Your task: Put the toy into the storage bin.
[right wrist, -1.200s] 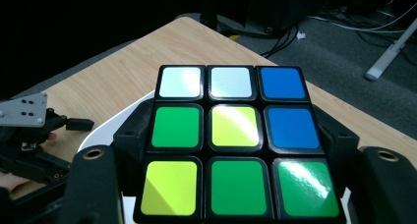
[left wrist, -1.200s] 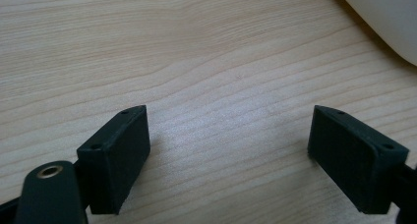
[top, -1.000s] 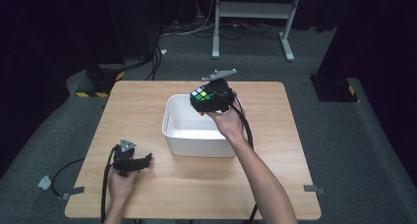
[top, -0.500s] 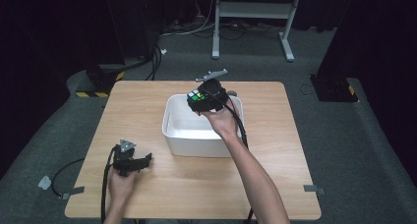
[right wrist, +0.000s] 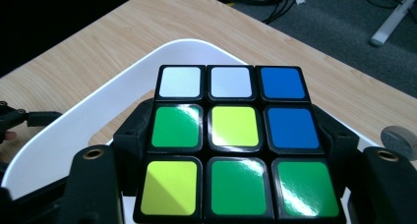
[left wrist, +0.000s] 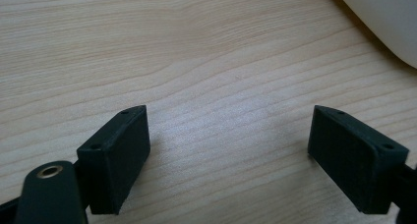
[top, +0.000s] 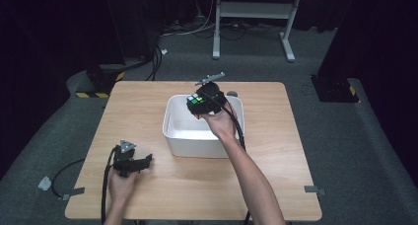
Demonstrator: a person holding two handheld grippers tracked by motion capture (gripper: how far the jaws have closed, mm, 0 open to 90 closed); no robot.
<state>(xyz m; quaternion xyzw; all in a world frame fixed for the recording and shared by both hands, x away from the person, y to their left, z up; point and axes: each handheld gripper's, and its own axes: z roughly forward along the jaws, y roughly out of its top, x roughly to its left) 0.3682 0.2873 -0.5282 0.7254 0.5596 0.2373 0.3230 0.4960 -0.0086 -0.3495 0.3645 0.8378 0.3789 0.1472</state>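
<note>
A person's right claw grips a puzzle cube by two opposite sides, its jaws clamped tight against them, above the far rim of a white tub near the middle of the wooden worktop. The cube's upturned face shows white, blue, green and yellow squares. At about seven o'clock from the tub, the left claw rests on the worktop, jaws spread wide with nothing between them.
</note>
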